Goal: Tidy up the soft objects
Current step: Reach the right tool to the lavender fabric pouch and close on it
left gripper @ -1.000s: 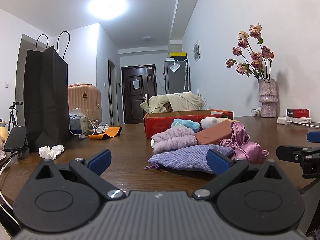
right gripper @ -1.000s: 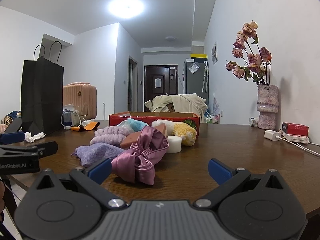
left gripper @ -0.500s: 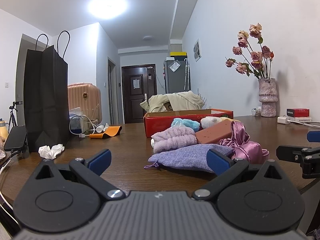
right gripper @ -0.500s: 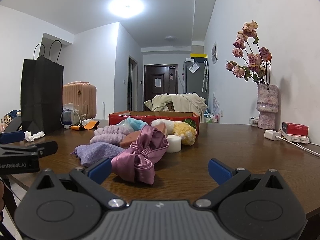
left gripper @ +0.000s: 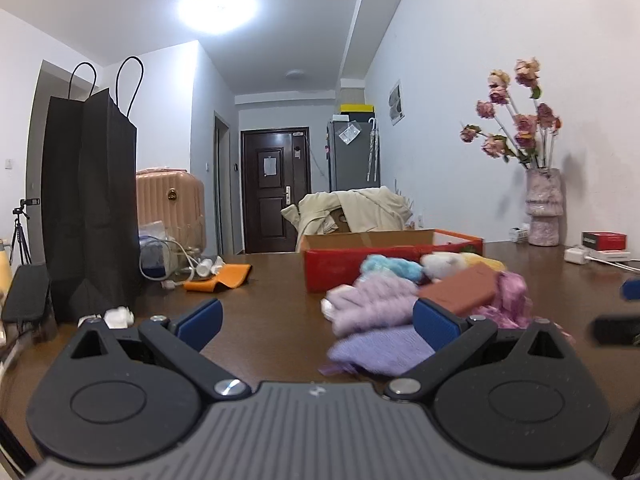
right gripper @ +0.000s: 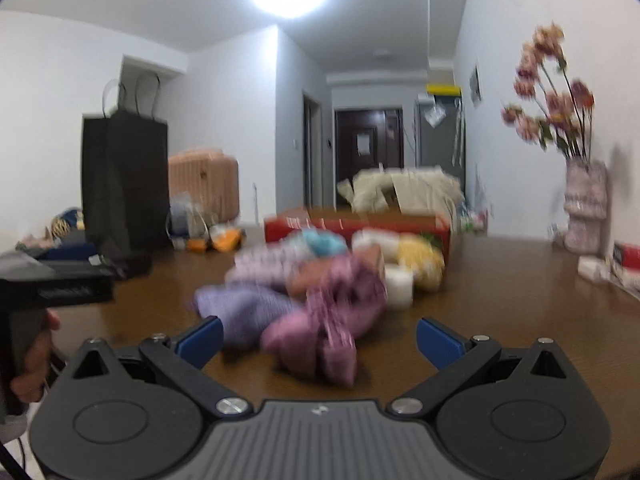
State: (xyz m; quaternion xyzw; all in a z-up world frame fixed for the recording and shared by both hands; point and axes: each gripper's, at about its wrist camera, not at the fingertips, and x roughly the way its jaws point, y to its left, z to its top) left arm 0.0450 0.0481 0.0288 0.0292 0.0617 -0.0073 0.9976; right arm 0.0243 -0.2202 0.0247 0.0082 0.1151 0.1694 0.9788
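A pile of soft things lies on the brown table in front of a red box: a lilac pouch, a purple fluffy cloth, a brown sponge block, a blue fluffy piece and a pink satin scrunchie. A yellow plush and a white cylinder lie behind. My left gripper is open, just left of the pouch. My right gripper is open with the scrunchie between its fingers' line, apart from them. Both views are blurred.
A black paper bag stands at the table's left, with crumpled tissue and an orange item near it. A vase of dried flowers and a charger with red box stand at the right. The left gripper's body shows in the right view.
Both grippers have moved forward toward the pile and both views are now motion-blurred. The right view has swung to the right and closer to the scrunchie. Both stay open.
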